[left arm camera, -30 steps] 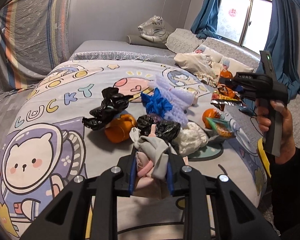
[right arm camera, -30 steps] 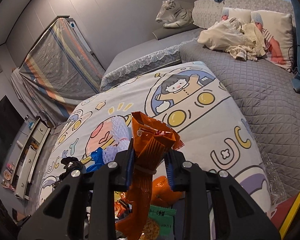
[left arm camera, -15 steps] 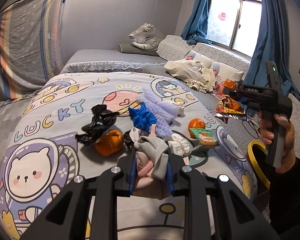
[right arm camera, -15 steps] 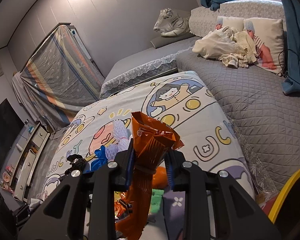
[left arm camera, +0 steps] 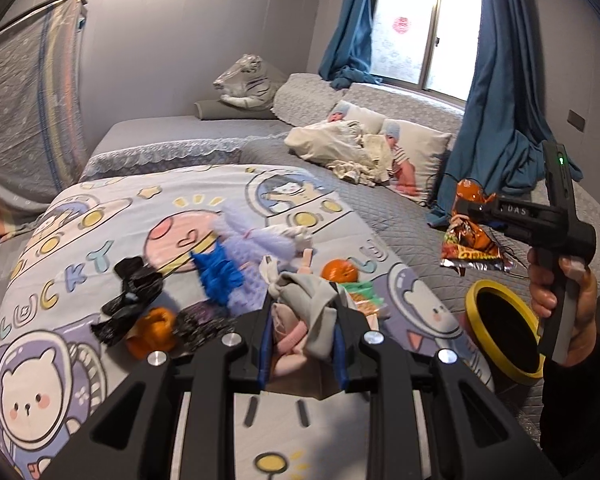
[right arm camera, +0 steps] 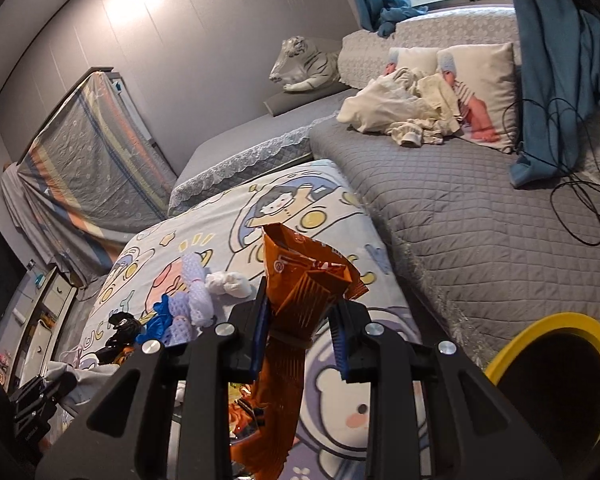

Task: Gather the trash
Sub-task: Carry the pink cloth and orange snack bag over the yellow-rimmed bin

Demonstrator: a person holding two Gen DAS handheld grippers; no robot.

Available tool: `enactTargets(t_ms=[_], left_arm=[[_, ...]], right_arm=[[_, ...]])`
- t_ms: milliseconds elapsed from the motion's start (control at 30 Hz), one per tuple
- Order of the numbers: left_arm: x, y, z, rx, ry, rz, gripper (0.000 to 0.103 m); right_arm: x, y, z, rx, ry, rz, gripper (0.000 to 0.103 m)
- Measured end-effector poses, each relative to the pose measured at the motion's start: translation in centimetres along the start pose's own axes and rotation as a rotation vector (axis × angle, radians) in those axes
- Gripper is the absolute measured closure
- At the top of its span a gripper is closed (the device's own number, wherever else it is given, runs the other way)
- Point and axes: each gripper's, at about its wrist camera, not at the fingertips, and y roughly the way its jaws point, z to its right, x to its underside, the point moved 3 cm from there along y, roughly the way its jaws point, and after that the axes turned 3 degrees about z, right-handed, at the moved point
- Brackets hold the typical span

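The left gripper (left arm camera: 302, 344) is closed on a bundle of grey and pink cloth (left arm camera: 306, 312), held above the cartoon bedspread (left arm camera: 100, 216). The right gripper (right arm camera: 300, 332) is clamped on an orange snack bag (right arm camera: 300, 300), which hangs crumpled below its jaws. In the left wrist view that bag (left arm camera: 470, 236) hangs well clear of the bedspread, above the yellow-rimmed bin (left arm camera: 504, 332), which stands just off the bedspread's right edge. On the bedspread lie a black bag (left arm camera: 130, 296), blue and lilac mesh (left arm camera: 240, 252), two oranges (left arm camera: 340, 270) and what may be a green wrapper (left arm camera: 362, 294), partly hidden by the cloth.
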Motion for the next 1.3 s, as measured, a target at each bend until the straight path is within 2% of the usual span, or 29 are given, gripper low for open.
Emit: enactTargets(t_ms=[433,800,1300], left_arm=[[-2.3,1.3,5.6,0.103,0.078,0.029,0.081],[-3.7,4.0,10.9,0.207,0.128,0.02,0.081],[-4.0,7.1,18.0,0.299,0.209,-0.009,0.081]], right_arm=[[-0.1,-5.7,6.1,0.112,0.059,0.085,0.077],[0.0,-10.2,10.5,0.252,0.07,0.149,0.077],[0.9,-13.4,15.7,0.354,0.122,0.183,0.077]])
